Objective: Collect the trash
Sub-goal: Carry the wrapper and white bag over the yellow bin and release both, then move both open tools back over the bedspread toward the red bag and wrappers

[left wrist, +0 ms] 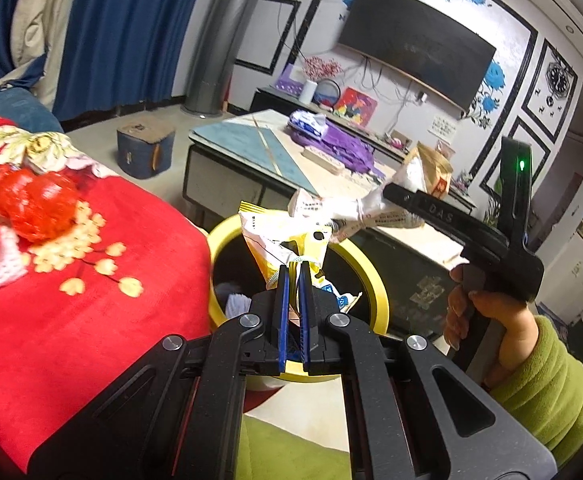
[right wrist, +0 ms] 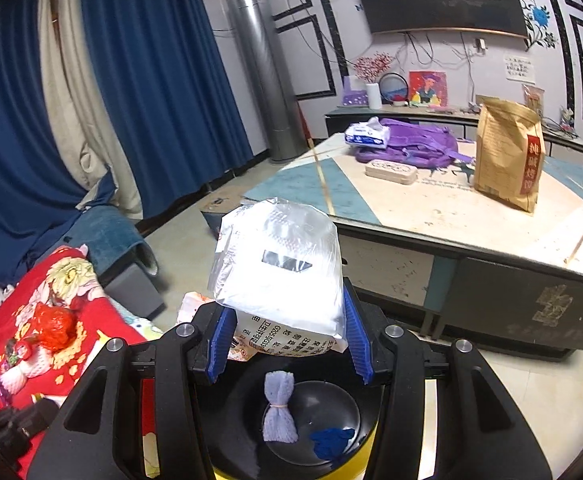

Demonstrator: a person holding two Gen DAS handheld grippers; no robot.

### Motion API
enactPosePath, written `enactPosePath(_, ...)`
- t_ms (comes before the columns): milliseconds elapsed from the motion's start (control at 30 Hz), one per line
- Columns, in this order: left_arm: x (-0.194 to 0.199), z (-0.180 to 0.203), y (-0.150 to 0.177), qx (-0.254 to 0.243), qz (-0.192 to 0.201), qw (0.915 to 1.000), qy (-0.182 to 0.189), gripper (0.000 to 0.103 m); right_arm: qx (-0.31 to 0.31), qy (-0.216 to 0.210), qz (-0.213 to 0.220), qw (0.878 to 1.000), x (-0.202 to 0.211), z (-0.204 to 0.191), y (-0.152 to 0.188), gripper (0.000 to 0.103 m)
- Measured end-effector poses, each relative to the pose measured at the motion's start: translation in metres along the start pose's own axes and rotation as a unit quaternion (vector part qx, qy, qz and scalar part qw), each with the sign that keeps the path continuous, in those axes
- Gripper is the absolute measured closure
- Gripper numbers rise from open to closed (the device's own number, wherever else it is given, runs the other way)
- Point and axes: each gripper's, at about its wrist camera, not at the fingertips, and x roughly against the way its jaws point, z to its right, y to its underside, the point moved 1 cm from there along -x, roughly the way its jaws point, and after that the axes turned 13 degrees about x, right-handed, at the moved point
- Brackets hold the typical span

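- Left gripper (left wrist: 293, 270): jaws closed on a yellow wrapper (left wrist: 281, 242), pinched at its lower edge; the wrapper stands up over the bin's mouth.
- Right gripper (right wrist: 287, 334): jaws part-open, blue pads pressed on both sides of a white packet (right wrist: 279, 264). In the left view the packet (left wrist: 355, 210) hangs above the bin's far rim.
- Bin (left wrist: 221, 248): one, yellow rim, black inside. Near side is hidden behind the left gripper's frame; in the right view only the inside and a yellow strip at the bottom show.
- In the bin: one pale blue cloth bundle (right wrist: 278, 406) tied at the middle, one dark blue scrap (right wrist: 331, 442). In the left view, more wrappers sit behind the fingers, kind unclear.
- A hand (left wrist: 487, 312) in a green sleeve holds the right gripper's handle; sleeve is cut off at the frame edge.
- Red blanket (left wrist: 91, 300) beside the bin: one red crinkled bag (left wrist: 33, 208) on it.
- Table (right wrist: 431, 208): one brown bag (right wrist: 507, 156), one purple backpack (right wrist: 411, 144), one tissue pack (right wrist: 367, 134), one flat tin (right wrist: 391, 170).
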Motion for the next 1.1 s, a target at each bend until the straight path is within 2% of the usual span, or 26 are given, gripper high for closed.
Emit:
enactPosePath(667, -0.067, 0.009, 0.009, -0.017, -0.072, 0.9972, -0.005, 0.102, -0.023, 0.0, -0.039, 0.999, -0.025, 0.022, 0.013, 0.053)
enactPosePath(767, -0.072, 0.009, 0.01, -0.017, -0.075, 0.997, -0.006, 0.101, -0.029, -0.006, -0.042, 0.999, -0.028, 0.023, 0.014, 0.05)
enactPosePath(833, -0.075, 0.009, 0.009, -0.014, -0.074, 0.9971, -0.009, 0.1, -0.036, -0.015, -0.045, 0.998, -0.03, 0.025, 0.015, 0.042)
enactPosePath(867, -0.075, 0.011, 0.009, -0.012, -0.073, 0.9972, -0.014, 0.097, -0.042, -0.017, -0.047, 0.998, -0.031, 0.026, 0.016, 0.037)
enactPosePath(900, -0.076, 0.009, 0.008, -0.008, -0.072, 0.9972, -0.019, 0.079, -0.045, -0.021, -0.047, 0.998, -0.031, 0.026, 0.016, 0.034)
enactPosePath(933, -0.075, 0.007, 0.009, -0.004, -0.07, 0.9972, -0.023, 0.058, -0.049, -0.023, -0.047, 0.997, -0.031, 0.027, 0.016, 0.033)
enactPosePath(967, -0.073, 0.004, 0.009, 0.001, -0.066, 0.9974, -0.027, 0.051, -0.052, -0.023, -0.046, 0.997, -0.031, 0.028, 0.016, 0.032)
enactPosePath(1067, -0.068, -0.002, 0.005, 0.012, -0.053, 0.9981, -0.031, 0.047, -0.052, -0.024, -0.045, 0.997, -0.031, 0.026, 0.016, 0.031)
enactPosePath(1100, -0.066, -0.004, 0.004, 0.016, -0.048, 0.9982, -0.032, 0.038, -0.051, -0.023, -0.044, 0.997, -0.03, 0.026, 0.016, 0.031)
